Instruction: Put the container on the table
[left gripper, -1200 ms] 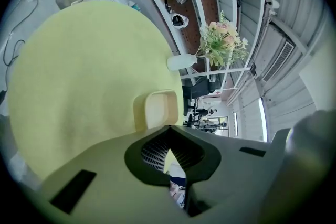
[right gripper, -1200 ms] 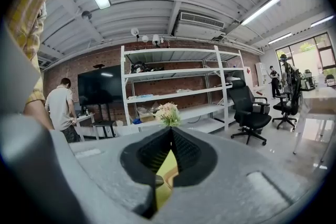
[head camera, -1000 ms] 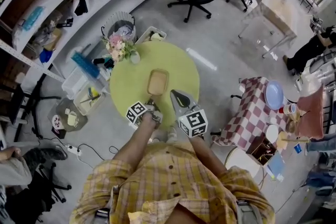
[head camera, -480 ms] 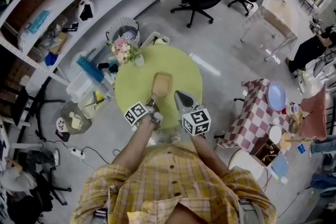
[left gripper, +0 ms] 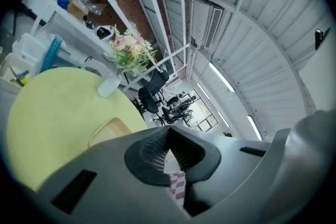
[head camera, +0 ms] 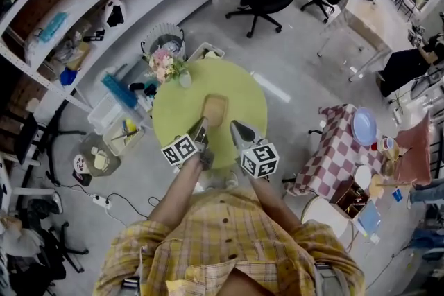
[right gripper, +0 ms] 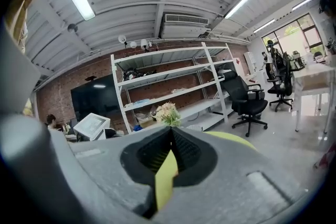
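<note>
Two claws, the left gripper (head camera: 201,128) and the right gripper (head camera: 234,125), are being held with jaws pressed together on nothing. Just ahead of the left one, the shallow tan rectangular container (head camera: 214,109) is resting on the round yellow-green table (head camera: 173,111). Placement is being judged complete, and only a clear retreat is being called for next.

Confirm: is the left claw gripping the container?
No, the container sits on the green table, outside the shut left claw.

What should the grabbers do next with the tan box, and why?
Probably draw the left gripper back from the table. The container already lies flat on it, and the jaws of the left gripper and the right gripper are together, holding nothing.
</note>
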Demonstrator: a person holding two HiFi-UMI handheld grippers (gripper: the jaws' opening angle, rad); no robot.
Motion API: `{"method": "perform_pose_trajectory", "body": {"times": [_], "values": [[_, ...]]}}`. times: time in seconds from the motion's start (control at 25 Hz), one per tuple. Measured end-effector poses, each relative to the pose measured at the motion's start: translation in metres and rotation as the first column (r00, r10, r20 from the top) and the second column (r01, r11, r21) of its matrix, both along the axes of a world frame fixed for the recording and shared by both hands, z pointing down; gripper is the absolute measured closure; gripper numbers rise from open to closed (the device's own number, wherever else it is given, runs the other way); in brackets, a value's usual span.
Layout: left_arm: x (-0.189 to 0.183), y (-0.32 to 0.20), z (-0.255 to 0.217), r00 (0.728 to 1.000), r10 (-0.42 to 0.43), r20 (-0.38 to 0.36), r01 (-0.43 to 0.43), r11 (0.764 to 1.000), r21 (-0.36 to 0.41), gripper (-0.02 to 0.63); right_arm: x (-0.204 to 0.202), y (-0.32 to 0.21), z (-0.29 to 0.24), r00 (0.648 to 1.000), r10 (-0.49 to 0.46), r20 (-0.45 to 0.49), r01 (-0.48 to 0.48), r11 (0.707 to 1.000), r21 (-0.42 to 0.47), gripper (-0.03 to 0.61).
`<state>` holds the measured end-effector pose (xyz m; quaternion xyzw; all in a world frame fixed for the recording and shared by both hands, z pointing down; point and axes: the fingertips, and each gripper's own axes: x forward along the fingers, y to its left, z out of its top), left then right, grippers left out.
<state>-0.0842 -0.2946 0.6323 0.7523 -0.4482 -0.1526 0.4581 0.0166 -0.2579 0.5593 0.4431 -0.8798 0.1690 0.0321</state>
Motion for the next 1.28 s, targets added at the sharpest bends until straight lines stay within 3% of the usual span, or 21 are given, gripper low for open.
{"method": "perform_pose_trajectory", "body": {"times": [0.36,0.6,0.88,1.28], "values": [[0.007,0.017,-0.049,0.972,0.055,0.229,-0.101,0.976,0.194,0.609,-0.006,0.006,-0.004,0.999,-0.018,0.049,0.017,1.000,0.011,0.580],[0.010,0.025,-0.069,0.953,0.038,0.300,-0.125,0.954,0.273,0.609,-0.006,0.009,-0.008,0.998,-0.023,0.050,0.022,0.999,0.024,0.580],[0.017,0.038,-0.078,0.902,0.034,0.431,-0.204,0.912,0.354,0.609,-0.004,0.012,-0.012,0.999,-0.020,0.029,0.018,0.999,0.048,0.580],[0.020,0.046,-0.082,0.858,0.003,0.513,-0.248,0.878,0.410,0.609,-0.004,0.014,-0.014,1.000,-0.024,0.007,0.023,0.997,0.071,0.580]]}}
